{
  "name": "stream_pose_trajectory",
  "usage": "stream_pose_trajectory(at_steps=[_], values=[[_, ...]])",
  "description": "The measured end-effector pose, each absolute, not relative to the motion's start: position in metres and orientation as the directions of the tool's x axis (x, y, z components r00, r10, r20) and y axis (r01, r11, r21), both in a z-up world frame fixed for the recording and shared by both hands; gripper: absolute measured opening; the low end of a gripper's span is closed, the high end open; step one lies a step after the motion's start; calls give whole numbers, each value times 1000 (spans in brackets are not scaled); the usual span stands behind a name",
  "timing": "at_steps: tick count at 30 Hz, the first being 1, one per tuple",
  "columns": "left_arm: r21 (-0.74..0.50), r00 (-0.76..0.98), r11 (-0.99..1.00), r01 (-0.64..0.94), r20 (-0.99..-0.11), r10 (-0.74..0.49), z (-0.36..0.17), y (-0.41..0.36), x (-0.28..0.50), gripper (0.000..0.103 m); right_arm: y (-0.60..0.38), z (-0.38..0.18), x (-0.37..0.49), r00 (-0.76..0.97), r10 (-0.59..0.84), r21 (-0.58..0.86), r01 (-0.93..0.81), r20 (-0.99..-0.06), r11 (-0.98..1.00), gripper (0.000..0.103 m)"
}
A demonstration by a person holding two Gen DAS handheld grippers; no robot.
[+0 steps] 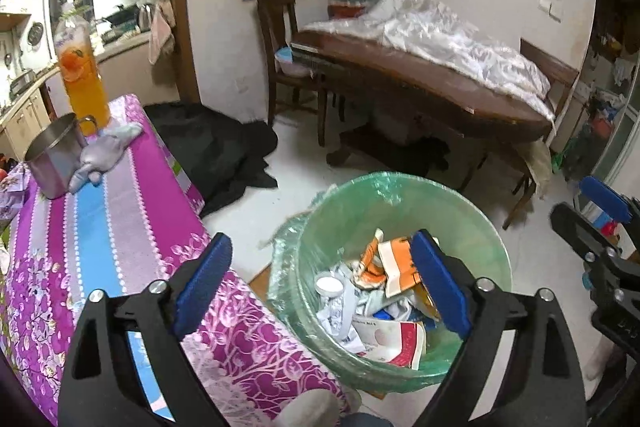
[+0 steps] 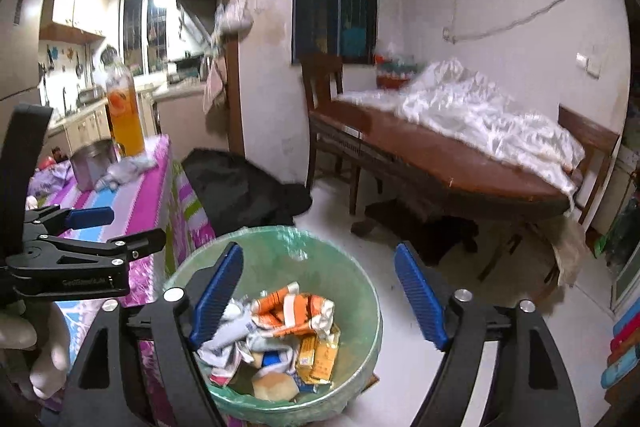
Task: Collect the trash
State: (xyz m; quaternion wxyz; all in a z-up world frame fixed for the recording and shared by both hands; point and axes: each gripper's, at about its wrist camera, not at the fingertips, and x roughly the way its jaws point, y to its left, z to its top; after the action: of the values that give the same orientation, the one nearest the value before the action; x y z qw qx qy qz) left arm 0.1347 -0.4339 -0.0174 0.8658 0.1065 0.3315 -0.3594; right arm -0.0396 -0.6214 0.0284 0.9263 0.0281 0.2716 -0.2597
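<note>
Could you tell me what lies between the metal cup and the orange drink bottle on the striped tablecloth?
Nothing: the metal cup stands directly before the bottle, its handle overlapping it, in the left wrist view.

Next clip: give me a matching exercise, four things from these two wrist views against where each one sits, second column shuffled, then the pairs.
Things:
1. orange drink bottle
2. white cloth
3. crumpled wrappers
4. blue bowl

Places:
A. on the chair seat
B. inside the green bin
C. on the striped tablecloth, behind the metal cup
D. heaped on the brown wooden table

Pairs: 1-C, 2-D, 3-B, 4-A
</note>
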Motion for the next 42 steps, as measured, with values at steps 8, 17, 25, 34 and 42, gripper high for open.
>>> stream_pose_trajectory(at_steps=[8, 17, 25, 34, 42], values=[[-59, 626, 745, 664, -501, -597, 4, -392, 118, 97, -571, 53, -80, 800, -526, -132, 511, -289, 849, 98], [-29, 683, 737, 675, -353, -639, 8, -349, 79, 97, -525, 63, -133, 823, -555, -116, 543, -123, 832, 98], [-20, 679, 719, 695, -308, -666, -8, -316, 41, 97, -485, 56, -173, 832, -536, -100, 526, -142, 844, 98], [-41, 657, 706, 707, -331, -677, -18, -280, 5, 97, -439, 35, -229, 778, -612, -130, 599, -139, 790, 98], [-21, 619, 666, 746, -347, -704, -24, -269, -26, 97, -422, 11, -263, 749, -626, -112, 618, -215, 778, 98]])
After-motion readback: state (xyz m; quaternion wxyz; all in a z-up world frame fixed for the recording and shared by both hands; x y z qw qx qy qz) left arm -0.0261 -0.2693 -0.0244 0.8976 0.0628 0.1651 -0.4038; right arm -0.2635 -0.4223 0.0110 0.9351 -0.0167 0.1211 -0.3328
